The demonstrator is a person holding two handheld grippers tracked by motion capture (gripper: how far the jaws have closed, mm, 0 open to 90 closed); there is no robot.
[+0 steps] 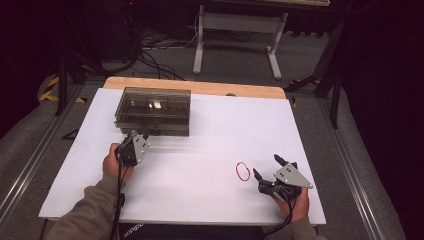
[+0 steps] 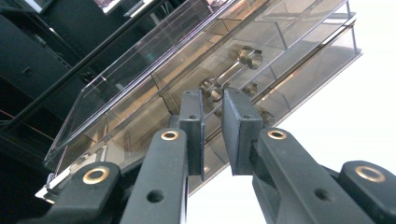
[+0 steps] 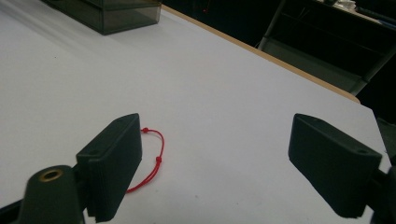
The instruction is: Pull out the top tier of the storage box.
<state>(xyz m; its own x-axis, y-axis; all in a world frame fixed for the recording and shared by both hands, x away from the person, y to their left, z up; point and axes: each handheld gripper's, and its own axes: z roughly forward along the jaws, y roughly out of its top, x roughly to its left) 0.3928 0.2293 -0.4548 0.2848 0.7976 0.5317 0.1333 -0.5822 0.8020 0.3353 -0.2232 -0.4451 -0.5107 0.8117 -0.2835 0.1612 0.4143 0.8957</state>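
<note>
the left gripper (image 1: 141, 136) sits at the front face of the smoky clear drawer box (image 1: 153, 111), which stands near the far left corner of the tabletop (image 1: 210, 145); in the left gripper view its jaws are nearly together with a slim gap between the pads, right at the drawer front, and whether they pinch a pull or lip there i cannot tell. the right gripper (image 1: 267, 167) rests near the near right corner with its jaws spread wide and nothing between them, just beside the red string bracelet (image 1: 242, 171), which lies flat on the bare top, apart from the pads. the step in hand looks like getting a drawer open; next likely calls for a straight pull toward the near edge, then the right gripper closing on the thin cord without sliding it away
</note>
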